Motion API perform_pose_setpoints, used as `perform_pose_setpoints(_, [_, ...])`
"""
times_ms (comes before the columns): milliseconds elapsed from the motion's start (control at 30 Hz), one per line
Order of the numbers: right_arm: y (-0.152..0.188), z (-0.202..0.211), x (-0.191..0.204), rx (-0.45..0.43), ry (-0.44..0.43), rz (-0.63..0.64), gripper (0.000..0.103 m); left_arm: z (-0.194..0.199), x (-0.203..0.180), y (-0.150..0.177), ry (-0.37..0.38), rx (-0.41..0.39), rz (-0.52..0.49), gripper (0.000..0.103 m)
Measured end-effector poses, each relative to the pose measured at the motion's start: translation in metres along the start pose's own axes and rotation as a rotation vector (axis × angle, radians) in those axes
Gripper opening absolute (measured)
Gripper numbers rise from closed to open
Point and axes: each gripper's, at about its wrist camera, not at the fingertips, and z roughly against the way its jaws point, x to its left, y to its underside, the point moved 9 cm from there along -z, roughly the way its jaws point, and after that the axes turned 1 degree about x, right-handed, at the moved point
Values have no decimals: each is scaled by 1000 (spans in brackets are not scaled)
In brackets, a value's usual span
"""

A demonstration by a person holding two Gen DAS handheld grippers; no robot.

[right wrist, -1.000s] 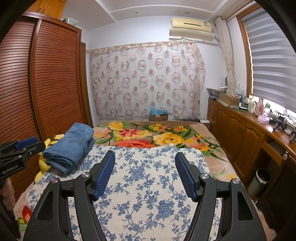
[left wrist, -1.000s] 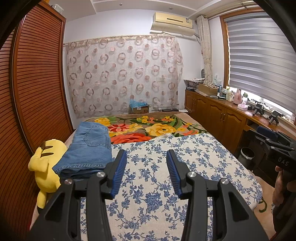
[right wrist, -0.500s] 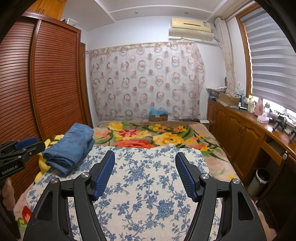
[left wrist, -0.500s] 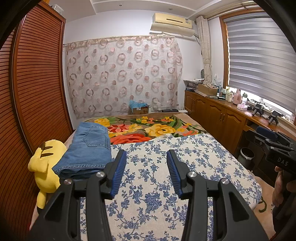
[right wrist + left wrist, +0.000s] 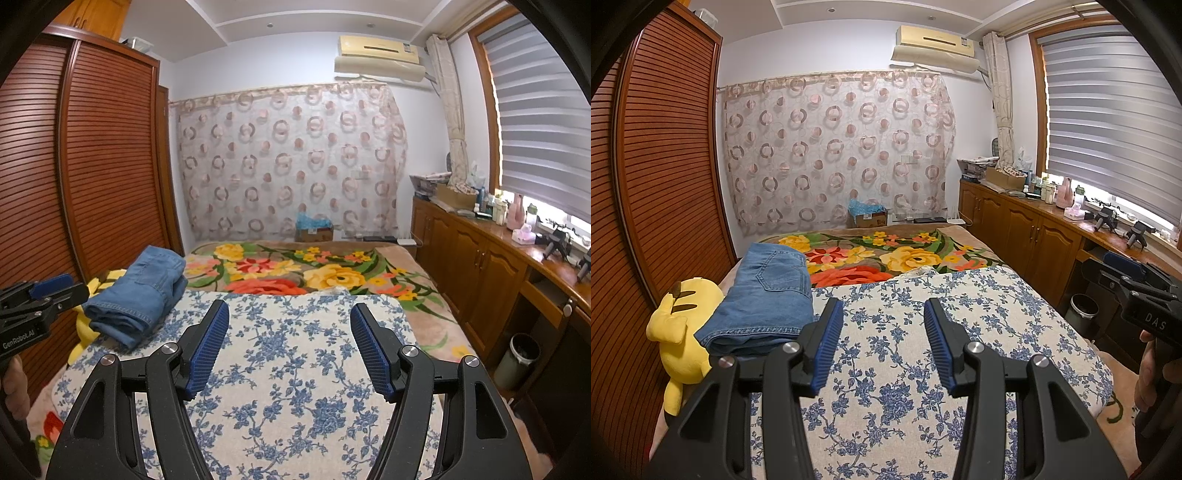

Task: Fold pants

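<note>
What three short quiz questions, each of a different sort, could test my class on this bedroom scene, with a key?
1. True or false: the jeans lie folded on the bed.
2. What touches the jeans' outer side? A) box B) yellow soft toy C) bin
3. Fill in: both the left claw and the right claw are ____ and hold nothing.

Key: 1 true; 2 B; 3 open.

Soft daylight enters under the slatted window blind (image 5: 1108, 122) on the right, lighting the room evenly. Both views are sharp, with strong fisheye bending and dark vignetted corners; shadows stay faint.
</note>
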Motion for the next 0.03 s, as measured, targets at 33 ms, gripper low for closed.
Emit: perform_pose_setpoints(33, [0,0,0,0,0,0,70,0,0,0,0,0,0,45])
